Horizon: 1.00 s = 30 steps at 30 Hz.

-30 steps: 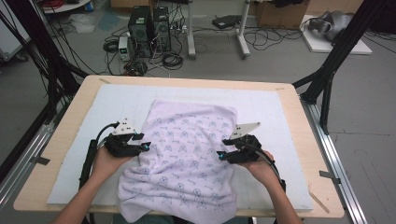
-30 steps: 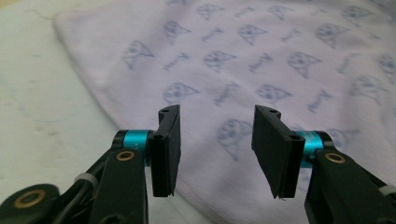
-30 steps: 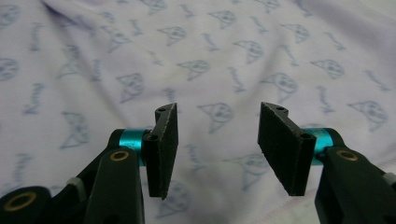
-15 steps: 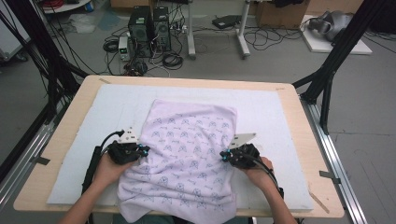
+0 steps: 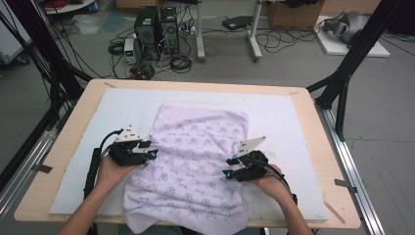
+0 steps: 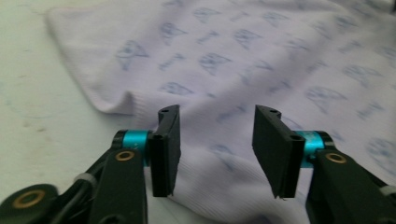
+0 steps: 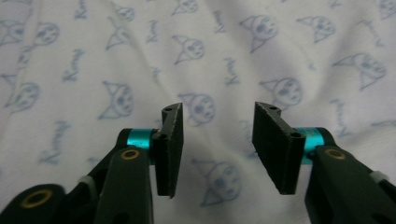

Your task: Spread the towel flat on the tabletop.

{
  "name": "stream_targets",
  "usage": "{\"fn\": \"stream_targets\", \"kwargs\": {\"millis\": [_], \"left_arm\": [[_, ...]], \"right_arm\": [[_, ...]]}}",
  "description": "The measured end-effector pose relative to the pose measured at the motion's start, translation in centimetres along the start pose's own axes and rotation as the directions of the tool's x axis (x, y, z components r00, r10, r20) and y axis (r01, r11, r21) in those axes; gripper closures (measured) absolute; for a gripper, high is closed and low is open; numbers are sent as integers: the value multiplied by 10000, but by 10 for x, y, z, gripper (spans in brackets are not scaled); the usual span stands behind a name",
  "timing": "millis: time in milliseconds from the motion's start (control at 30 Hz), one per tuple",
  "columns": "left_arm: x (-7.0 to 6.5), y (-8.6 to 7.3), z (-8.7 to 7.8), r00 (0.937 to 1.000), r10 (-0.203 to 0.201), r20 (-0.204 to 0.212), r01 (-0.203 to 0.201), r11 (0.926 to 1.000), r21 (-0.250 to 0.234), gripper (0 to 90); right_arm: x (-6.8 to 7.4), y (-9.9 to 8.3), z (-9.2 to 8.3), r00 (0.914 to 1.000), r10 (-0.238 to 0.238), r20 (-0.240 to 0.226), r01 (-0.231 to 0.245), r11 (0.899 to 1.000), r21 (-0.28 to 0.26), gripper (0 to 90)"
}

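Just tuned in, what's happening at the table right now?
A person holds a gripper in each hand over a pale lilac cloth with a cat print spread on the white mat. The left gripper sits at the cloth's left edge and the right gripper at its right edge. Both have just been opening; their fingers stand apart above the fabric, clamping nothing. The cloth's near end hangs over the table's front edge.

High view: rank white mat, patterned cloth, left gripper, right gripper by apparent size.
1. white mat
2. patterned cloth, overhanging the table's near edge
3. left gripper and right gripper: they look alike, no ranking. Both have jaws apart over the cloth.
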<state>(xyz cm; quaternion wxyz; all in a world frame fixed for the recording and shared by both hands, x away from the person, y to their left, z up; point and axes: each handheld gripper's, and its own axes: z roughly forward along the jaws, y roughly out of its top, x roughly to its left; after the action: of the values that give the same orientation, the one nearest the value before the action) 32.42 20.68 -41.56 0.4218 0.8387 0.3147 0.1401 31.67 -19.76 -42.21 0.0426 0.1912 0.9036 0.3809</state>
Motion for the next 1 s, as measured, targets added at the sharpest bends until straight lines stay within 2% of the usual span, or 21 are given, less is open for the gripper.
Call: {"fn": "stream_targets", "kwargs": {"millis": [67, 133, 167, 200, 233, 267, 300, 333, 367, 433, 500, 567, 633, 700, 733, 767, 800, 867, 933, 1000], "left_arm": [[-8, -4, -3, 9992, 368, 139, -373, 9987, 341, 465], [-13, -11, -3, 9984, 526, 182, -535, 9971, 539, 464], [-14, -15, -1, 9978, 619, 236, -636, 9950, 765, 481], [-15, -19, 2, 9964, 738, 414, -776, 9919, 1010, 534], [-16, -22, 6, 9946, 904, 507, -965, 9862, 1345, 635], [-19, -22, 7, 9930, 1147, 284, -1174, 9848, 1280, 681], [-20, -20, 6, 9914, 1271, 307, -1299, 9841, 1215, 752], [-19, -19, 6, 9920, 1205, 387, -1243, 9850, 1197, 810], [-19, -18, 6, 9929, 1159, 260, -1181, 9866, 1130, 822], [-14, -16, 4, 9955, 944, 80, -947, 9913, 915, 833], [-9, -14, 1, 9977, 651, -196, -640, 9965, 533, 835], [-2, -9, -3, 9980, 311, -559, -304, 9995, 131, 835], [5, -4, -5, 9943, -49, -1061, 3, 9991, -429, 833], [11, -1, -1, 9887, -377, -1448, 277, 9971, -706, 832], [13, 0, 3, 9863, -392, -1602, 285, 9972, -684, 832], [16, 0, 10, 9820, -414, -1842, 295, 9973, -672, 832], [18, 0, 16, 9807, -488, -1892, 391, 9977, -547, 831], [25, -3, 26, 9817, -575, -1818, 577, 9983, -43, 823], [29, -4, 28, 9825, -810, -1677, 810, 9967, -73, 785], [29, -3, 21, 9835, -804, -1620, 788, 9968, -165, 730]], "right_arm": [[6, -4, -1, 10000, -14, -25, 14, 9999, 137, 510], [10, -9, -1, 9998, -120, 188, 111, 9989, 463, 514], [12, -11, 2, 9993, -222, 286, 201, 9971, 735, 546], [12, -15, 5, 9987, -349, 360, 313, 9950, 949, 574], [13, -17, 5, 9990, -253, 375, 230, 9978, 620, 664], [13, -18, 5, 9987, -117, 505, 91, 9986, 526, 745], [14, -18, 5, 9981, -185, 589, 156, 9987, 488, 862], [14, -17, 5, 9977, -330, 600, 297, 9980, 549, 863], [13, -15, 5, 9973, -368, 632, 328, 9975, 630, 867], [12, -10, 2, 9949, -458, 899, 405, 9974, 593, 873], [6, -5, -4, 9921, -360, 1205, 330, 9991, 270, 875], [-2, 1, -9, 9856, -383, 1647, 352, 9991, 216, 876], [-11, 7, -13, 9802, -160, 1972, 160, 9999, 16, 876], [-22, 13, -14, 9721, 37, 2347, 9, 9998, -194, 875], [-28, 16, -12, 9696, 183, 2441, -101, 9993, -347, 875], [-32, 17, -9, 9670, 222, 2540, -147, 9994, -316, 875], [-38, 20, -2, 9637, 267, 2658, -246, 9996, -111, 872], [-45, 21, 10, 9632, 262, 2675, -312, 9994, 144, 866], [-52, 18, 17, 9644, 467, 2603, -558, 9981, 278, 810], [-56, 15, 14, 9639, 808, 2536, -864, 9962, 110, 740]]}}
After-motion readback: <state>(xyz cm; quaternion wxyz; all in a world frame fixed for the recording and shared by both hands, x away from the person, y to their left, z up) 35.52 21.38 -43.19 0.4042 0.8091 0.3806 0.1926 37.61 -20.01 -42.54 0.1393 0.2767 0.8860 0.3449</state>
